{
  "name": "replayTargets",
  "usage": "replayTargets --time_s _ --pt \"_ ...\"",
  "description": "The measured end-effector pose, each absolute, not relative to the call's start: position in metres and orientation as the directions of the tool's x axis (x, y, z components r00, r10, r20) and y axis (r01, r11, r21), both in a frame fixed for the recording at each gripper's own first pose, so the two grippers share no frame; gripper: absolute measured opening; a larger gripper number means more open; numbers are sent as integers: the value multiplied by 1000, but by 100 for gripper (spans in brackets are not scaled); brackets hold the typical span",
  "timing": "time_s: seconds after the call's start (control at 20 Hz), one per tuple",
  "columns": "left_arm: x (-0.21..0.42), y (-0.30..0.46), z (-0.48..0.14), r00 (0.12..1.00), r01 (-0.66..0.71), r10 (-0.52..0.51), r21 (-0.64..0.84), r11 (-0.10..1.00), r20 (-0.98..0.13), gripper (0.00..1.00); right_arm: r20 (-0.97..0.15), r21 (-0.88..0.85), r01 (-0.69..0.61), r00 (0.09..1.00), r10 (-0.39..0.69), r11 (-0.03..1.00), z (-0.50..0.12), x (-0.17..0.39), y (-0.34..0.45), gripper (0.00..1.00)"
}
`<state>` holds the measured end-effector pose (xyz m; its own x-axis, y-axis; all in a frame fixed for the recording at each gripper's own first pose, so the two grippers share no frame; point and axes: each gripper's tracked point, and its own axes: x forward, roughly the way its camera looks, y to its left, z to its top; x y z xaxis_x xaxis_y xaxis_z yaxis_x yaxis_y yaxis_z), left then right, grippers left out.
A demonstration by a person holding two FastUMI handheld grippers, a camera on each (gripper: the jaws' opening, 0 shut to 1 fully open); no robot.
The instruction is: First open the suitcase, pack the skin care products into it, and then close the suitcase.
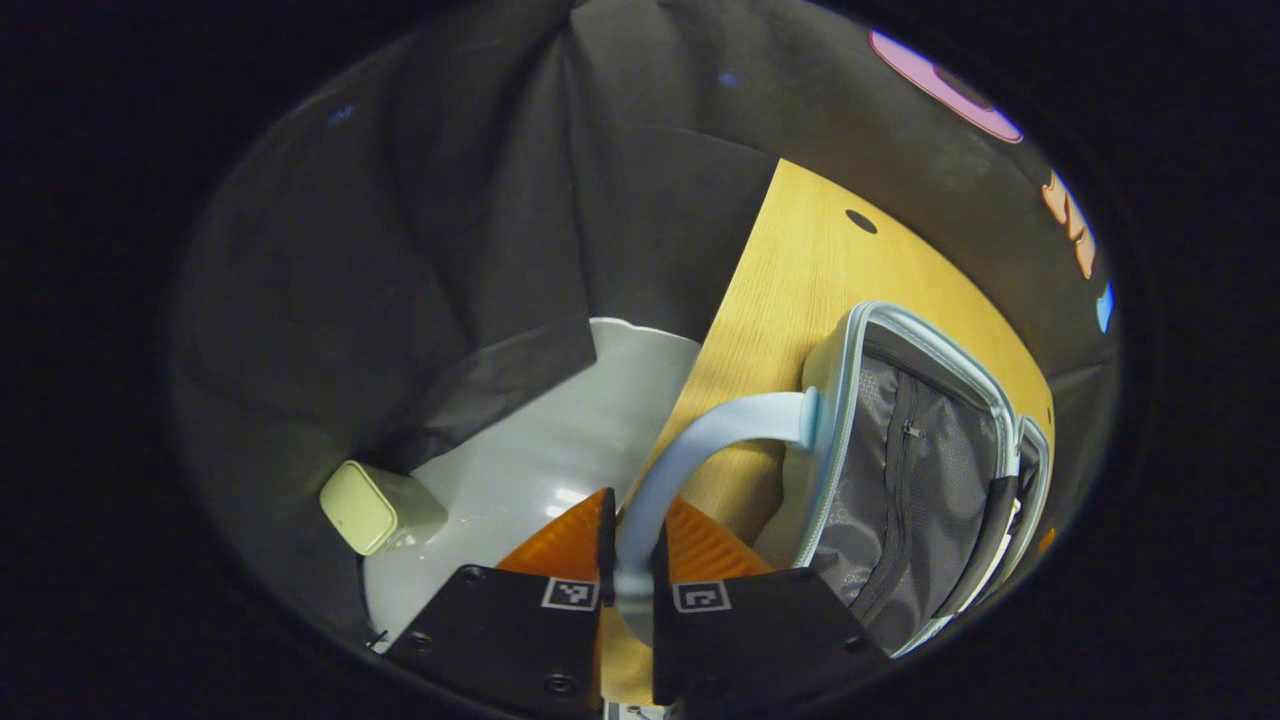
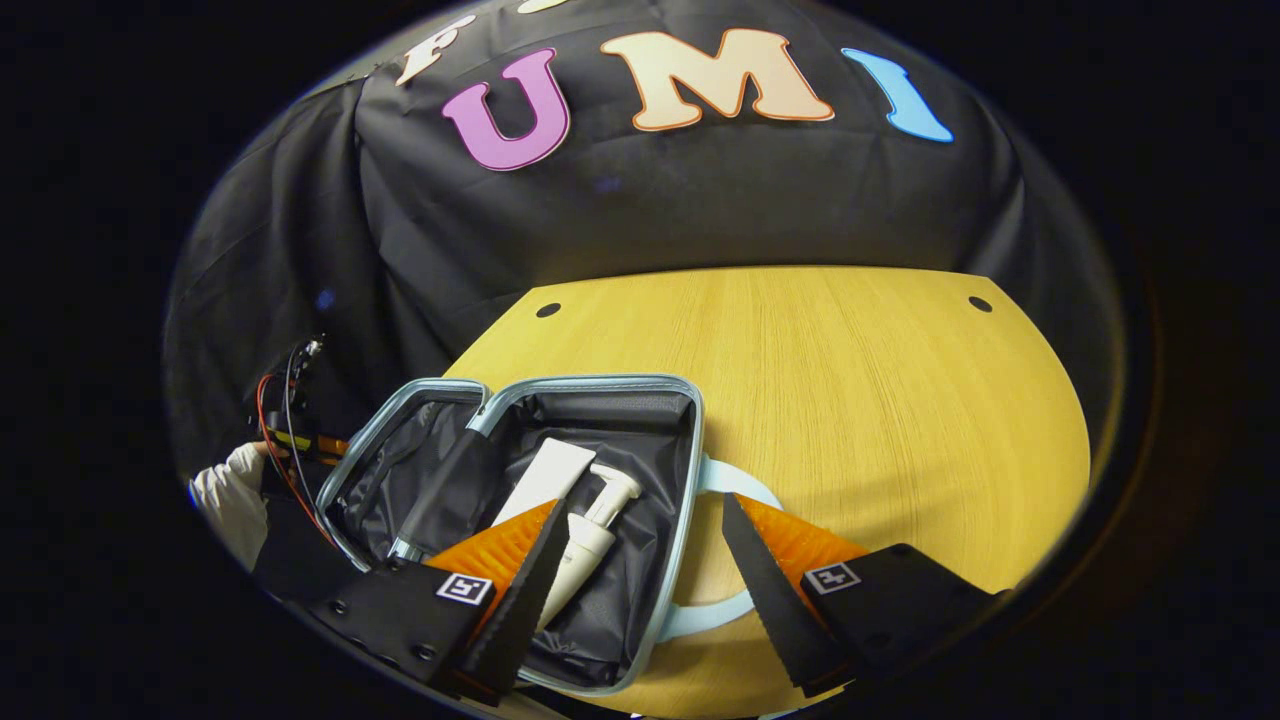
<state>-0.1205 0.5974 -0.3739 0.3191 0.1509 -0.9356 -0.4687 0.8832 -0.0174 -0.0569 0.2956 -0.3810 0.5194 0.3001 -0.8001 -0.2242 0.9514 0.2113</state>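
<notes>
You hold the suitcase lid by its handle while the packed half lies open on the table.

In the left gripper view, your left gripper (image 1: pixel 634 580) at the bottom centre has both fingers pinched on the pale blue handle (image 1: pixel 690 440), which arcs up to the lid (image 1: pixel 900 470) at centre right; that hold lets you swing the lid, now tilted up off the wooden table (image 1: pixel 800 260), over the base. In the right gripper view, your right gripper (image 2: pixel 640 590) hangs with its jaws wide apart and nothing between them, over the near edge of the suitcase (image 2: pixel 600 385) at lower centre. Inside lie a white tube (image 2: pixel 545 478) and a pump bottle (image 2: pixel 590 535), side by side, so packing looks finished and closing seems next.
</notes>
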Motion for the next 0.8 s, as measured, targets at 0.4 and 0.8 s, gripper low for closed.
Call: replayTargets --time_s 0.4,0.8 --pt "-107 576 -293 432 -388 202 22 921 -879 0 -764 241 -262 543 350 934 -369 -57 299 97" --pt "-75 487 -181 588 -245 139 -12 969 -797 0 -716 284 -295 568 406 912 -351 -57 289 97"
